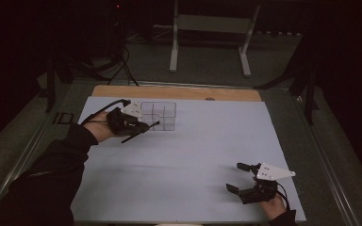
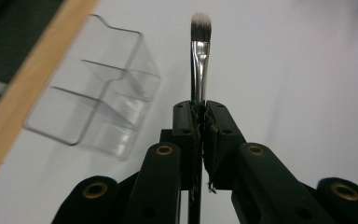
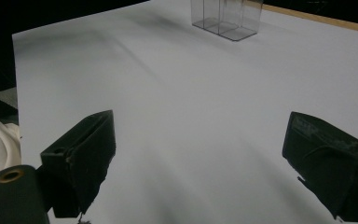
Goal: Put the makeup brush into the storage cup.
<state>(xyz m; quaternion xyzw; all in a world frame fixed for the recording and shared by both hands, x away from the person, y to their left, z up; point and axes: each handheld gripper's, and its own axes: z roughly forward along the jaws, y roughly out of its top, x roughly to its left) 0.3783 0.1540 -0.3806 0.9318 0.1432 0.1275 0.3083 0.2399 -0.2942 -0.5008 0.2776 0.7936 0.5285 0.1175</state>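
My left tool (image 2: 200, 114) pinches a makeup brush (image 2: 199, 56) just beside the clear organizer (image 1: 159, 115). My right tool (image 1: 242, 178) gapes wide, near right.

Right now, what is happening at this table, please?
A person works at a table covered by a white sheet, with a gripper in each hand. The left gripper is shut on a makeup brush, bristles pointing away from the hand, and it is close beside a clear compartment organizer near the far edge. The brush is not in the organizer yet. The right gripper is open and holds nothing, low over the sheet at the near right corner.
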